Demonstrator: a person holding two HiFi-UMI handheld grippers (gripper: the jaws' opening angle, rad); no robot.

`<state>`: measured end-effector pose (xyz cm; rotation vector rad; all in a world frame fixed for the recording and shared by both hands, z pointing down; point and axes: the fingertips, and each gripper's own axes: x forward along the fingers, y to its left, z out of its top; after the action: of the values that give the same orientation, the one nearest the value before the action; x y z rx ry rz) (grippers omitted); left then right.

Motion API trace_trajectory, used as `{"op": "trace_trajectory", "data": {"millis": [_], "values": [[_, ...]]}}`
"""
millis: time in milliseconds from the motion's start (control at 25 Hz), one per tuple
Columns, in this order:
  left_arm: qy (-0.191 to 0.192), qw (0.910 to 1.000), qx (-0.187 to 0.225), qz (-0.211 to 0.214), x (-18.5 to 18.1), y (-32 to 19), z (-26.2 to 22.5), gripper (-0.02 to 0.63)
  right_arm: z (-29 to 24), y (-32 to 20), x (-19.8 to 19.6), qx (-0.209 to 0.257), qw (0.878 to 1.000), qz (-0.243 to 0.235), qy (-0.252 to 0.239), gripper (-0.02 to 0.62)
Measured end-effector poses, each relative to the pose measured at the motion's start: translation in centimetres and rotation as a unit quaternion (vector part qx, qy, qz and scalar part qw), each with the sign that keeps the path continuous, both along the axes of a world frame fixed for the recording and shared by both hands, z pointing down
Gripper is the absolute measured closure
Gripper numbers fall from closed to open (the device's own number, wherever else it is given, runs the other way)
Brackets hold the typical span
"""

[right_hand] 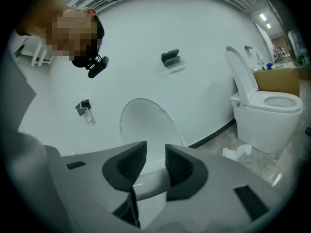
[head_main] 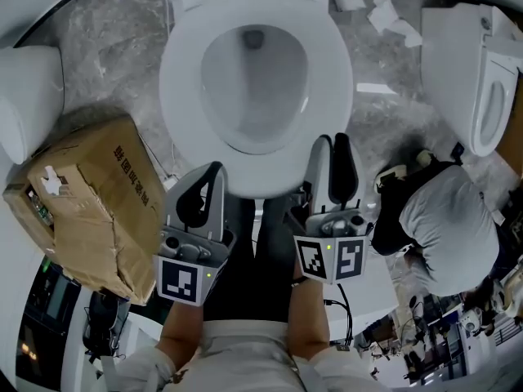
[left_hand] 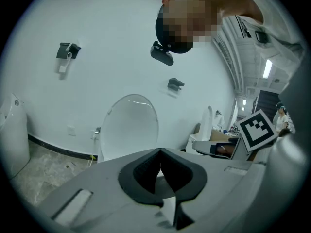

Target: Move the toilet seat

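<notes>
The left tool (left_hand: 159, 152) is pinched fully closed on nothing. The right tool (right_hand: 155, 150) has its 2 jaws a little apart and empty, with the front rim of the toilet seat (head_main: 184, 96) showing just past the gap. The seat lies flat on the bowl, and the lid (left_hand: 130, 125) stands upright against the wall. I'd worry about a shallow bite: on that smooth, rounded rim 1 tool could slip and let the seat slam down.
</notes>
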<state>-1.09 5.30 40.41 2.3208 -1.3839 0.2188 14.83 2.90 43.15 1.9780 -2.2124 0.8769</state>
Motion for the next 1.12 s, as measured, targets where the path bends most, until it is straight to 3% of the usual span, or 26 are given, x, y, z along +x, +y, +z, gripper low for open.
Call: {"op": "trace_trajectory", "data": {"millis": [240, 440, 840, 1120], "values": [[0.0, 0.9998, 0.012, 0.013, -0.4, -1.0, -1.3, 0.612, -2.5, -0.6, -2.0, 0.033, 0.997, -0.06, 0.035, 0.565], [0.0, 0.9997, 0.022, 0.01, -0.4, -1.9, -2.2, 0.612, -4.1, -0.9, -3.1, 0.057, 0.992, -0.098, 0.059, 0.604], [0.0, 0.9986, 0.05, 0.016, -0.6, -4.2, -4.4, 0.612, -7.1, -2.2, -5.7, 0.096, 0.979, -0.166, 0.074, 0.604], [-0.004, 0.9964, 0.082, 0.019, -0.8, -6.7, -6.6, 0.612, -9.4, -4.5, -6.4, 0.13, 0.97, -0.189, 0.079, 0.604]]}}
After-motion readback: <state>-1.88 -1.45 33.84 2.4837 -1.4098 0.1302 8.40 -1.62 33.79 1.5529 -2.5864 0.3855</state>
